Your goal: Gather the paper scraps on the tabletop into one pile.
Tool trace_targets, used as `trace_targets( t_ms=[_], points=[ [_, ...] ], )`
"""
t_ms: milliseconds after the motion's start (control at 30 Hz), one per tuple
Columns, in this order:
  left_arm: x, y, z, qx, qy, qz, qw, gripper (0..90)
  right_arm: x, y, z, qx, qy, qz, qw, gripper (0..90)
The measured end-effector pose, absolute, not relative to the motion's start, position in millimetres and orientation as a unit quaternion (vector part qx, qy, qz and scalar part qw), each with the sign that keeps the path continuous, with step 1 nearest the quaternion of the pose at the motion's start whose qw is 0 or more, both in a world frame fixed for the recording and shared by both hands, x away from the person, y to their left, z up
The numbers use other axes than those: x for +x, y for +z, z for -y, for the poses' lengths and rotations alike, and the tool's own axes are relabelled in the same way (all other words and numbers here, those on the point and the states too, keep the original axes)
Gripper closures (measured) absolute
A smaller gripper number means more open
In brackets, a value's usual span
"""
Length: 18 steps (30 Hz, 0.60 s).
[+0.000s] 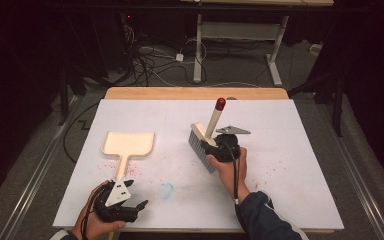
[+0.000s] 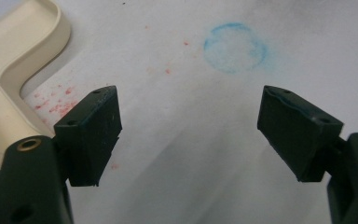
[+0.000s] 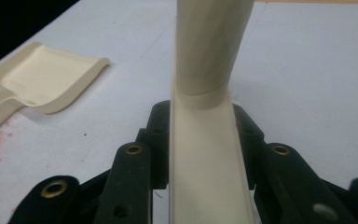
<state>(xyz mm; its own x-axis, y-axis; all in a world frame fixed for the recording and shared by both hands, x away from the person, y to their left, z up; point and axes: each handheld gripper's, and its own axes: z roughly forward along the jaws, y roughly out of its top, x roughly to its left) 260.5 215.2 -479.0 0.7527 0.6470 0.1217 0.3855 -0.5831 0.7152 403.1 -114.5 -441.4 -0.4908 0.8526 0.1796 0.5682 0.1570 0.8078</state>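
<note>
A cream brush (image 1: 206, 138), clamped at its back by the right gripper (image 1: 223, 148), stands bristles-down mid-table, seemingly poised to sweep. The dustpan (image 1: 128, 145) lies flat to its left; the left gripper (image 1: 122, 206), jaws wide and empty, hovers beside its handle.

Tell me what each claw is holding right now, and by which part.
The right claw is shut on the brush, gripping its cream back just below the handle. The left claw is open and holds nothing, beside the dustpan handle.
</note>
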Motion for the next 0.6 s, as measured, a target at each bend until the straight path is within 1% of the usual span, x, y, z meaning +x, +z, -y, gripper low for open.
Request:
trace_targets(
  t_ms=[100,167,233,267,300,333,433,600],
  points=[
    [261,-478,-214,0.868,0.193,-0.298,0.346,21.0,397,-430,121,0.462,0.457,-0.744,0.153,67.5],
    [261,-478,-213,0.867,0.197,-0.299,0.346,20.7,396,-426,122,0.452,0.461,-0.748,0.156,67.5],
    [261,-477,-213,0.866,0.2,-0.299,0.347,20.2,395,-410,126,0.424,0.469,-0.758,0.161,67.4],
    [261,-477,-214,0.866,0.2,-0.299,0.347,20.2,395,-410,126,0.424,0.469,-0.758,0.161,67.4],
    [261,-477,-214,0.866,0.2,-0.3,0.347,20.2,396,-400,130,0.393,0.475,-0.769,0.169,67.4],
    [261,-477,-215,0.866,0.2,-0.301,0.347,20.2,396,-400,130,0.393,0.475,-0.769,0.169,67.4],
    [262,-478,-217,0.865,0.199,-0.304,0.346,20.1,403,-387,138,0.356,0.47,-0.783,0.196,67.4],
    [263,-478,-217,0.866,0.2,-0.303,0.344,20.1,431,-378,152,0.295,0.462,-0.803,0.233,67.4]
  ],
)
